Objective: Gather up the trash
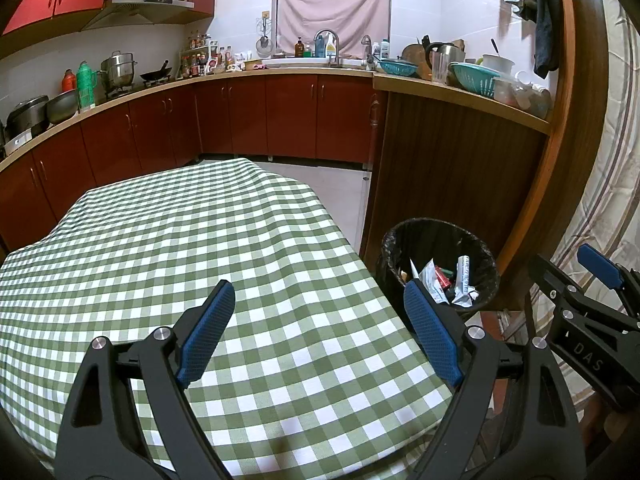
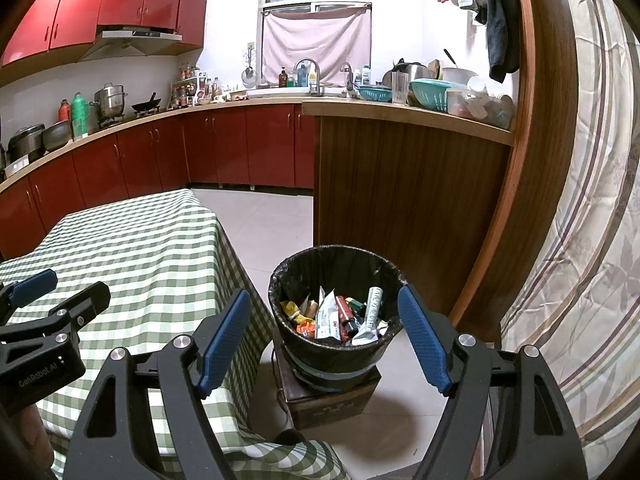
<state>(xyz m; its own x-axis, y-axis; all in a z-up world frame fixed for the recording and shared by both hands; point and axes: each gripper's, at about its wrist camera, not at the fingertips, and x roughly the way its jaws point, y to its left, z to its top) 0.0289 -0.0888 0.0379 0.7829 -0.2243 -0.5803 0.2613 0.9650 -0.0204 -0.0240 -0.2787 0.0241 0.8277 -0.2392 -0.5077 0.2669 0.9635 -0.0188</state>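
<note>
Black-lined bin (image 2: 334, 312) heaped with crumpled wrappers (image 2: 332, 318); both claws (image 1: 316, 320) (image 2: 324, 328) apart, empty.

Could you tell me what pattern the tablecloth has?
The tablecloth has a green-and-white check, clearest in the left wrist view.

Right gripper (image 2: 324, 300) fingers spread above trash bin (image 2: 384, 344); wrappers (image 2: 328, 316) inside.

Home kitchen: red cabinets (image 1: 248, 116); sink (image 1: 316, 62); range hood (image 2: 138, 36); pots (image 1: 118, 68)
</note>
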